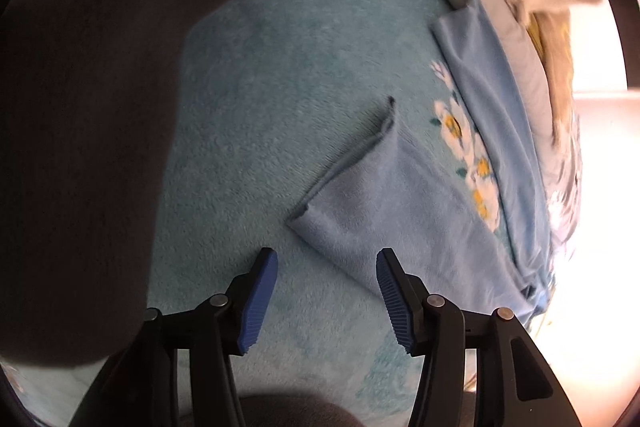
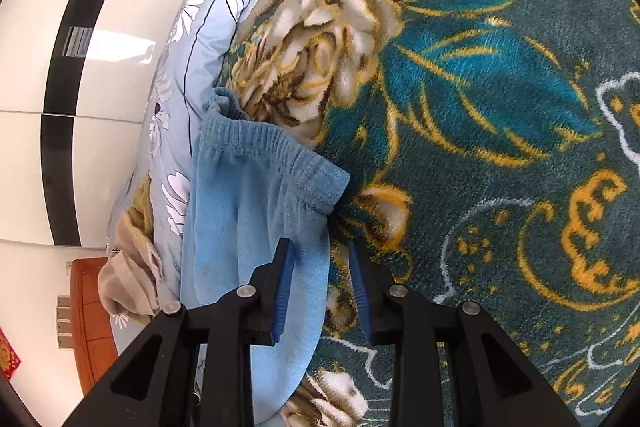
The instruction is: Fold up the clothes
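A light blue fleece garment (image 1: 256,115) fills the left wrist view, with a folded flap (image 1: 360,195) and a white and yellow flower pattern (image 1: 460,135). My left gripper (image 1: 326,259) hovers open over it, its right fingertip over the flap's near edge and nothing between the pads. In the right wrist view the blue fleece trousers (image 2: 248,227) lie with their elastic waistband (image 2: 272,155) on a dark teal floral blanket (image 2: 500,107). My right gripper (image 2: 319,245) is open and straddles the trousers' right edge, with one finger (image 2: 284,287) over the cloth and the other over the blanket.
A blurred dark grey shape (image 1: 88,107) covers the left of the left wrist view. A pale blue flowered quilt (image 2: 188,67) and a beige cloth (image 2: 128,279) lie beside the trousers. A white wardrobe (image 2: 60,67) and an orange-brown cabinet (image 2: 92,319) stand beyond the bed.
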The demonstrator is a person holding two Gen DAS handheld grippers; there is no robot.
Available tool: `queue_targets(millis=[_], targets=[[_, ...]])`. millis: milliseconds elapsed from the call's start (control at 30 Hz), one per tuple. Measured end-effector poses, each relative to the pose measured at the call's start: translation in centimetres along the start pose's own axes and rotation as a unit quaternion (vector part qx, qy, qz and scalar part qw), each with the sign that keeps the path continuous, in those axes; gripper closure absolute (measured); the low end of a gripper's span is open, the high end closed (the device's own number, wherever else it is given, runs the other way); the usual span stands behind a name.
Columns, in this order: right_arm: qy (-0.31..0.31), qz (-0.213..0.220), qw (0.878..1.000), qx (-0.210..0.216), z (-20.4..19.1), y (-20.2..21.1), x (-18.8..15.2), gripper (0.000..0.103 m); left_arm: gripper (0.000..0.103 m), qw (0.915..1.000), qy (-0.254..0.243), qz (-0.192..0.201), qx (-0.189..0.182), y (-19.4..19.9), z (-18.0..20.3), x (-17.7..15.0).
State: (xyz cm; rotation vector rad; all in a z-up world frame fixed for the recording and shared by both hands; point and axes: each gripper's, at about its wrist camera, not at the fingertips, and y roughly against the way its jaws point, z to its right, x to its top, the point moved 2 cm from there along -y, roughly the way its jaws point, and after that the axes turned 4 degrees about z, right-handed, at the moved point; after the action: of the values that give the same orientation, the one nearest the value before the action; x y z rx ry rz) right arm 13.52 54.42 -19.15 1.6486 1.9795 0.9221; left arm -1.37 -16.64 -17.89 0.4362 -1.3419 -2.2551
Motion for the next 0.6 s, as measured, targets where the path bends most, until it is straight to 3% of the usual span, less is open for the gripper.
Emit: queue_targets(millis=[267,333,400,433,600], targets=[[0.006,-0.002,1.0,0.014,-1.5,-1.5,-0.1,0.074,0.048,0.9994,0.012,0.024,-0.022,0.3,0.5,-0.1],[0.006,-0.001,1.0,0.015,-1.8,-1.7,-0.1,0.077,0.069,0.9993,0.011,0.03,-0.02,0.3,0.8,-0.1],[0.005,0.0,1.0,0.011,-2.1,-1.8,-0.1,0.094,0.084,0.9992,0.01,0.036,-0.018,0.3,1.2,-0.1],[0.003,0.001,1.0,0.006,-2.2,-1.7,-0.1,0.096,0.096,0.9991,0.01,0.038,-0.017,0.3,1.4,-0.1],[0.011,0.019,1.0,0.008,-3.2,0.1,-0.3,0.1,0.099,0.9971,0.015,0.073,-0.014,2.0,2.6,-0.3]])
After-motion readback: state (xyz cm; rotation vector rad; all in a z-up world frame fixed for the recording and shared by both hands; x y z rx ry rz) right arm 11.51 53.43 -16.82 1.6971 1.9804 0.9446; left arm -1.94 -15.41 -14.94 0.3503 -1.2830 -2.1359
